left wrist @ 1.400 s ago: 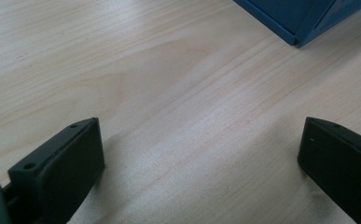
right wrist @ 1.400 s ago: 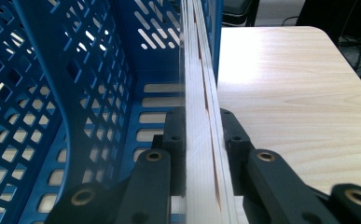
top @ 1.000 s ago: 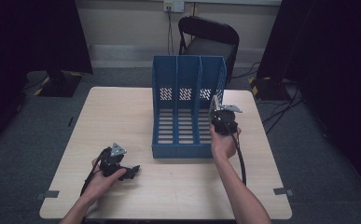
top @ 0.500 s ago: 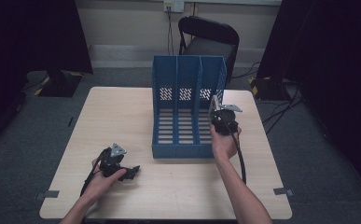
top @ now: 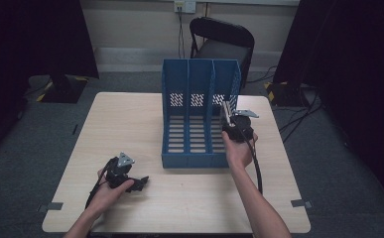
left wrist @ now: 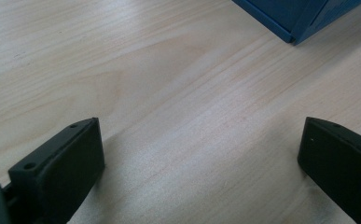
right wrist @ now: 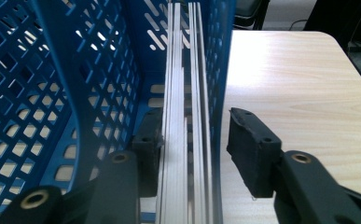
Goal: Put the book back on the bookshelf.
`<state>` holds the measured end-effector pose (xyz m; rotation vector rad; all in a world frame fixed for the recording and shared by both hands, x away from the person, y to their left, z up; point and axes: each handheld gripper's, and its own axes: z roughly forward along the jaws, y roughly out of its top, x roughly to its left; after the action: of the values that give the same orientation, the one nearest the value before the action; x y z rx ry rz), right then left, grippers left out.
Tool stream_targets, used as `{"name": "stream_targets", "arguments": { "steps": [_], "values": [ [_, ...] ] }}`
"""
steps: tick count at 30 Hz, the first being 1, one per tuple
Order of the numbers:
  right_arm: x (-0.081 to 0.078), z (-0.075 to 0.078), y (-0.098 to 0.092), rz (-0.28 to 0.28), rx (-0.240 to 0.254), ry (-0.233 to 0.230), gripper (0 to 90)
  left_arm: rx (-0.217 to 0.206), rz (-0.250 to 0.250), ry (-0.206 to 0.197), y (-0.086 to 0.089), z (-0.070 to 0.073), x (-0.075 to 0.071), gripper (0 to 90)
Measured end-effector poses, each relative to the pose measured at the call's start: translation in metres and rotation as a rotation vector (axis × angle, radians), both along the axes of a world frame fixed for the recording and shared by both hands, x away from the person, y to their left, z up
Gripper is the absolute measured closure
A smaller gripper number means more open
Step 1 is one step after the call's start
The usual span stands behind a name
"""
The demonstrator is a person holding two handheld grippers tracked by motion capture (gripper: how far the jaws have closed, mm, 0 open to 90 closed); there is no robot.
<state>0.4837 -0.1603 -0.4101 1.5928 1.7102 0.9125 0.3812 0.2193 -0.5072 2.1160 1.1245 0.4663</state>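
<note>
Blue file rack [top: 199,119] | right hand-held gripper [right wrist: 194,140] jaws just parting around white sheets [right wrist: 187,116], pads clear | back out straight | left hand-held gripper [left wrist: 201,154] apart on counter [left wrist: 169,93]

A blue file rack [top: 199,116] with three slots stands upright near the middle of the worktop [top: 130,124]. The right gripper [top: 235,124] sits against the rack's 3 o'clock wall, its jaws having just been opening. The left gripper [top: 125,176] rests on the worktop at 7 o'clock from the rack, well apart. A black chair [top: 222,42] stands beyond the 12 o'clock edge.
</note>
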Motion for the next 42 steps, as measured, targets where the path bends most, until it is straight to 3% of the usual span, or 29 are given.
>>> {"name": "stream_targets", "arguments": {
  "steps": [20, 27, 35, 42],
  "values": [
    [-0.005, 0.009, 0.0, 0.081, 0.031, -0.047, 44.1, 0.0, -0.006, 0.0, 0.0, 0.0, -0.001, 0.0],
    [-0.008, 0.004, -0.002, 0.14, 0.049, -0.005, 34.1, -0.001, -0.028, -0.001, 0.003, 0.0, -0.001, 0.0],
    [-0.019, 0.006, -0.011, 0.158, 0.058, -0.071, 27.1, -0.001, -0.026, -0.002, 0.003, 0.0, -0.001, 0.0],
    [-0.022, 0.01, -0.018, 0.22, 0.109, -0.064, 21.6, 0.0, -0.019, 0.0, 0.006, 0.0, 0.0, 0.0]
  ]
}}
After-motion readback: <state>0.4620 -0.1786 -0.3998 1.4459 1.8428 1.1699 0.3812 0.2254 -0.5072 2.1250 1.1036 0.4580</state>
